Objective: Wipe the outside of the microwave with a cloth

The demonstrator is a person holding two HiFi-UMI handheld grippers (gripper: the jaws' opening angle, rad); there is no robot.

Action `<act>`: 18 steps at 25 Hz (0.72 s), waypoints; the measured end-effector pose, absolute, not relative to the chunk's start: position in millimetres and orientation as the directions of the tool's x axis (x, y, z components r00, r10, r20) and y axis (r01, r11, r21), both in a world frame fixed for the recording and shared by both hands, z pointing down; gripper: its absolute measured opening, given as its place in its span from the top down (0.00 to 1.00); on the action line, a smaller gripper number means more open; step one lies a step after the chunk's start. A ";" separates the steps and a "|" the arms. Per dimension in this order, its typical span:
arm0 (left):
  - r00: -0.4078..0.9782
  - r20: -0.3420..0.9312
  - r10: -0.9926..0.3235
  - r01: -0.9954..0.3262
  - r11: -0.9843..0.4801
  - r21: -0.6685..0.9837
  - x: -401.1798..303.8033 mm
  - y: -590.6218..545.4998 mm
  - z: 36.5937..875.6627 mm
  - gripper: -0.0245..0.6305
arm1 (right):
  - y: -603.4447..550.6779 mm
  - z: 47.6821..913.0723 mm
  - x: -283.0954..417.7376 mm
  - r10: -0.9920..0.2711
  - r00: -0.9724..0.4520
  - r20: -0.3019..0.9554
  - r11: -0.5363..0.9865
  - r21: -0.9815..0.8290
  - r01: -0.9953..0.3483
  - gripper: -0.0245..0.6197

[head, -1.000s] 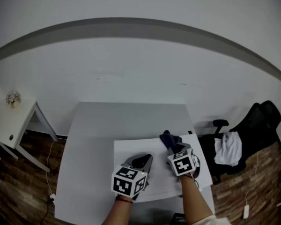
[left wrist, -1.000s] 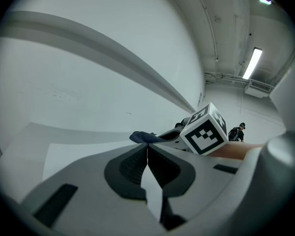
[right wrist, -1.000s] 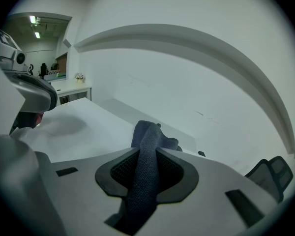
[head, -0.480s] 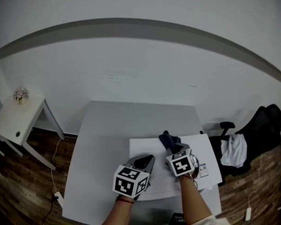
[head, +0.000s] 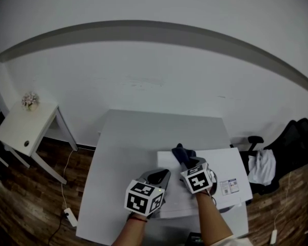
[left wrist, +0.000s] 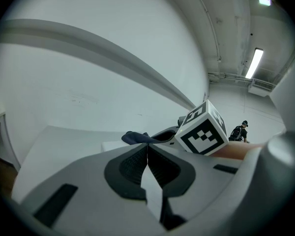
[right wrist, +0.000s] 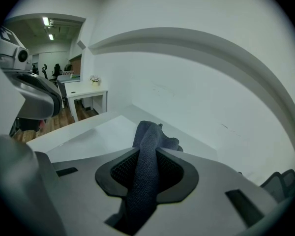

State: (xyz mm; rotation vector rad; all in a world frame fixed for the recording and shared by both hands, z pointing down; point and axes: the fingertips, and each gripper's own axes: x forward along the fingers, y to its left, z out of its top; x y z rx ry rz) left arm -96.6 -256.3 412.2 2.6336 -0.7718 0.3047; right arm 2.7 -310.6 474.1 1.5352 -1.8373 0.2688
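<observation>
Grey desk [head: 143, 137] fills the middle of the head view, with the white microwave [head: 223, 163] at lower right. Of the 2 tongs, the left tongs [left wrist: 147, 150] are pressed together on nothing. The right tongs [right wrist: 146, 156] are clamped on the dark cloth [head: 180, 151], which is over the microwave's top. Cloth fetched, I'd say; most of the wiping looks left to do.

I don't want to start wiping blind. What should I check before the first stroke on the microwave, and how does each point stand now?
1. Cloth gripped: ok, the right gripper has its jaws shut on it.
2. Left gripper free: ok, jaws shut, nothing between them.
3. Microwave within reach: ok, its white top lies under the right gripper.
4. Cloth touching the microwave: cannot tell.
5. Microwave sides in view: not ok, only the top shows.
</observation>
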 end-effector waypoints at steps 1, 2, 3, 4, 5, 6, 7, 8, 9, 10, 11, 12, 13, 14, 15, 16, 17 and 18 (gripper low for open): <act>0.825 0.307 -0.474 -0.557 -0.777 0.295 -100.3 -257.1 412.7 0.96 | -311.7 474.2 -3.4 -0.771 -0.045 0.635 0.282 0.277 -0.918 0.80; 0.824 0.308 -0.475 -0.558 -0.775 0.296 -103.9 -257.8 413.5 0.96 | -312.8 474.4 -9.9 -0.770 -0.057 0.636 0.296 0.277 -0.914 0.80; 0.824 0.307 -0.476 -0.558 -0.774 0.299 -107.2 -258.6 414.2 0.96 | -314.0 474.5 -16.5 -0.769 -0.069 0.636 0.312 0.278 -0.908 0.80; 0.824 0.305 -0.477 -0.559 -0.772 0.302 -110.5 -259.4 414.8 0.96 | -315.2 474.5 -23.0 -0.767 -0.083 0.637 0.330 0.280 -0.902 0.80; 0.824 0.303 -0.479 -0.560 -0.770 0.305 -113.9 -260.1 415.5 0.96 | -316.3 474.5 -29.6 -0.764 -0.100 0.637 0.351 0.281 -0.893 0.80; 0.823 0.301 -0.482 -0.562 -0.768 0.308 -117.5 -260.7 416.3 0.96 | -317.3 474.5 -36.1 -0.761 -0.118 0.638 0.373 0.281 -0.884 0.80; 0.822 0.298 -0.485 -0.564 -0.764 0.312 -121.5 -261.2 417.3 0.96 | -318.1 474.6 -42.9 -0.757 -0.137 0.639 0.396 0.282 -0.874 0.80; 0.820 0.297 -0.490 -0.568 -0.760 0.316 -125.8 -261.7 418.4 0.96 | -318.9 474.7 -49.7 -0.752 -0.156 0.640 0.421 0.284 -0.862 0.80; 0.817 0.296 -0.494 -0.572 -0.755 0.321 -130.4 -262.2 419.7 0.96 | -319.8 474.8 -56.3 -0.747 -0.173 0.642 0.445 0.290 -0.847 0.80; 0.814 0.295 -0.500 -0.577 -0.749 0.325 -134.8 -262.7 421.2 0.96 | -320.7 475.0 -62.3 -0.740 -0.186 0.646 0.470 0.299 -0.830 0.80; 0.811 0.295 -0.505 -0.582 -0.743 0.330 -139.0 -263.2 422.6 0.96 | -321.7 475.1 -67.7 -0.732 -0.199 0.652 0.496 0.309 -0.811 0.80; 0.808 0.296 -0.509 -0.587 -0.737 0.334 -142.7 -263.7 424.1 0.96 | -322.7 475.2 -72.9 -0.723 -0.212 0.658 0.524 0.320 -0.790 0.80; 0.805 0.297 -0.513 -0.591 -0.732 0.339 -146.0 -264.1 425.7 0.96 | -323.5 475.4 -78.5 -0.711 -0.230 0.664 0.556 0.331 -0.762 0.80; 0.803 0.298 -0.517 -0.595 -0.727 0.343 -149.2 -264.5 427.3 0.96 | -324.0 475.7 -84.6 -0.696 -0.252 0.672 0.594 0.343 -0.727 0.80; 0.800 0.299 -0.520 -0.598 -0.723 0.346 -152.3 -264.9 428.9 0.96 | -324.2 476.1 -90.9 -0.677 -0.275 0.682 0.637 0.357 -0.684 0.80; 0.798 0.301 -0.522 -0.601 -0.719 0.348 -155.5 -265.4 430.4 0.96 | -324.1 476.5 -97.1 -0.654 -0.298 0.695 0.680 0.369 -0.633 0.80; 0.796 0.302 -0.524 -0.604 -0.717 0.348 -158.6 -265.8 432.0 0.96 | -323.6 477.0 -102.6 -0.627 -0.319 0.711 0.723 0.379 -0.577 0.80; 0.795 0.303 -0.525 -0.605 -0.718 0.344 -161.5 -266.3 433.7 0.96 | -322.4 477.5 -107.5 -0.598 -0.338 0.727 0.762 0.384 -0.521 0.80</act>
